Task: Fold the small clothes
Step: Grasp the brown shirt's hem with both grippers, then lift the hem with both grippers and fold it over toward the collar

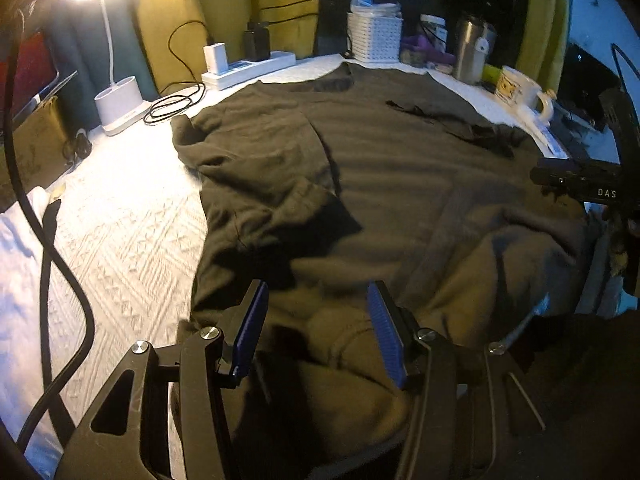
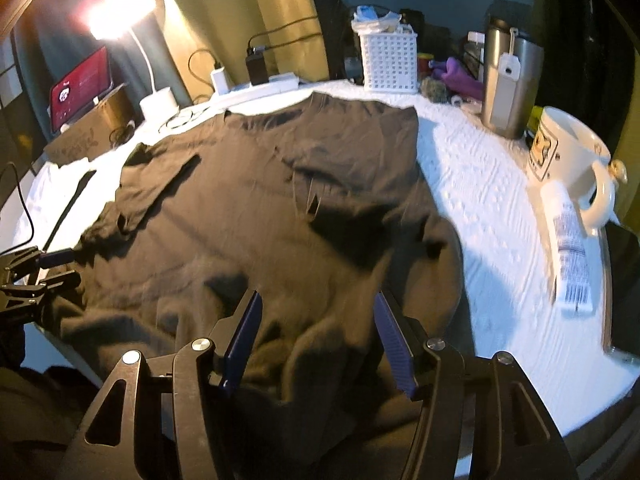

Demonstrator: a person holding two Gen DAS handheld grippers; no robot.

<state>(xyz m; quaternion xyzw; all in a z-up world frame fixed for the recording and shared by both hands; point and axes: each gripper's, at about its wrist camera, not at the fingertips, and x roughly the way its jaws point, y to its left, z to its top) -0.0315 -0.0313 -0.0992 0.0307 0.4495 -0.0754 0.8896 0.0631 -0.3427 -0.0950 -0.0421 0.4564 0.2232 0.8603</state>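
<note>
A dark olive T-shirt (image 1: pixel 380 184) (image 2: pixel 260 208) lies spread on a white textured cover (image 1: pixel 132 240) (image 2: pixel 492 216), collar at the far side, with its left sleeve folded in and its near hem rumpled. My left gripper (image 1: pixel 317 286) hovers over the near left part of the hem. Its blue pads (image 1: pixel 252 328) stand apart, with loose cloth below them and nothing pinched. My right gripper (image 2: pixel 319 295) is above the near right part of the hem, also open, and bunched fabric lies under its pads (image 2: pixel 394 340). Each gripper shows at the edge of the other's view.
Along the far edge stand a lit lamp (image 1: pixel 120 108), a power strip with chargers (image 1: pixel 248 70), a white basket (image 2: pixel 388 62) and a steel tumbler (image 2: pixel 508 84). A mug (image 2: pixel 568 148) and a tube (image 2: pixel 570 248) sit at the right. A black cable (image 1: pixel 60 280) hangs at the left.
</note>
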